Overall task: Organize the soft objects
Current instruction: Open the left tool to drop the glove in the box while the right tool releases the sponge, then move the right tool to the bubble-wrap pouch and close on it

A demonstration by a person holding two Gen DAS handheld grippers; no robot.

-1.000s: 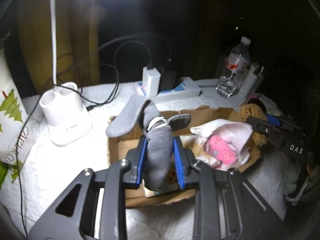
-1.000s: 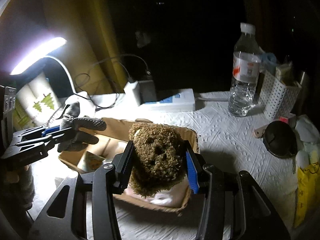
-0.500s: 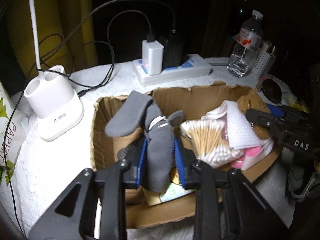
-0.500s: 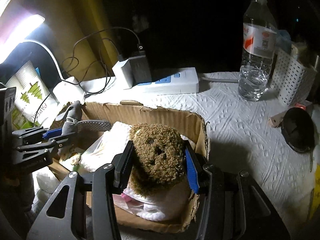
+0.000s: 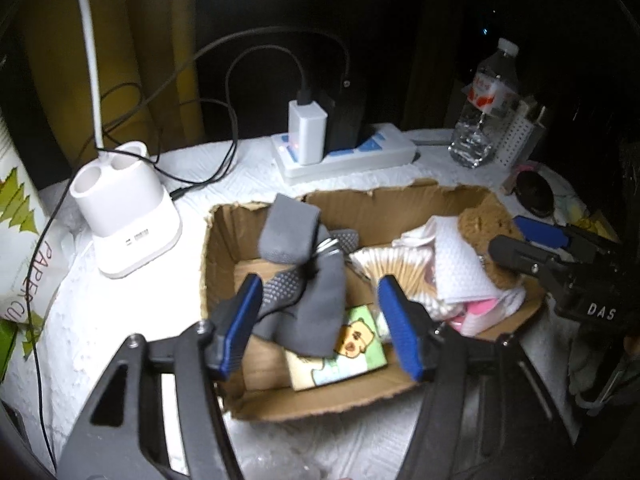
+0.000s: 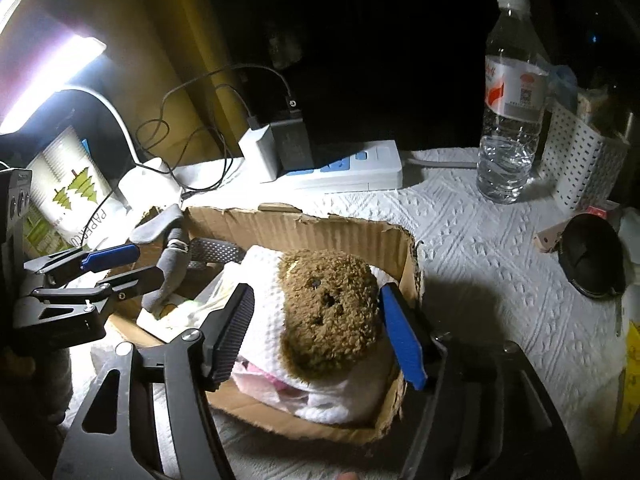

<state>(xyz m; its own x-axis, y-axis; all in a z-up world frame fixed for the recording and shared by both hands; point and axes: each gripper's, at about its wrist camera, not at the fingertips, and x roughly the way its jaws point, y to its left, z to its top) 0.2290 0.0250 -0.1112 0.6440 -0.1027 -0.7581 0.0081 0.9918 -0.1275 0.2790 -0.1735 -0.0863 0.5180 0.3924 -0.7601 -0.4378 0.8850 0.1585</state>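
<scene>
You hold two grippers over a torn cardboard box (image 5: pixel 224 240) that sits on a white, textured table covering (image 6: pixel 480 248).

Your left gripper (image 5: pixel 320 320) has its blue-padded jaws apart and opening. The bundle of grey socks (image 5: pixel 316 280) is between them, low in the left part of the box, and neither pad presses on it — it lies partly over a small green packet with a cartoon dog (image 5: pixel 352 344). One sock end stands up against the back wall of the box.

Your right gripper (image 6: pixel 316 332) is also opening. The brown plush toy (image 6: pixel 328 312) sits between its jaws, resting on white quilted cloth (image 6: pixel 264 312) at the right end of the box, with something pink showing beneath. The right pad is just beside the toy's edge; whether it touches, you cannot tell from this view. The left pad stands clear of it.

Between the socks and the cloth lies a pack of cotton swabs (image 5: pixel 400 268).

Behind the box, a white power strip (image 5: pixel 352 156) holds a white charger and a black one, with dark cables looping off to the left. A white lamp base (image 5: pixel 128 224) stands left of the box, beside a paper-cup sleeve printed with green trees (image 5: pixel 20 240). To the right are a clear water bottle (image 6: pixel 512 120), a white perforated basket (image 6: pixel 580 160) and a round black object (image 6: pixel 592 256).
</scene>
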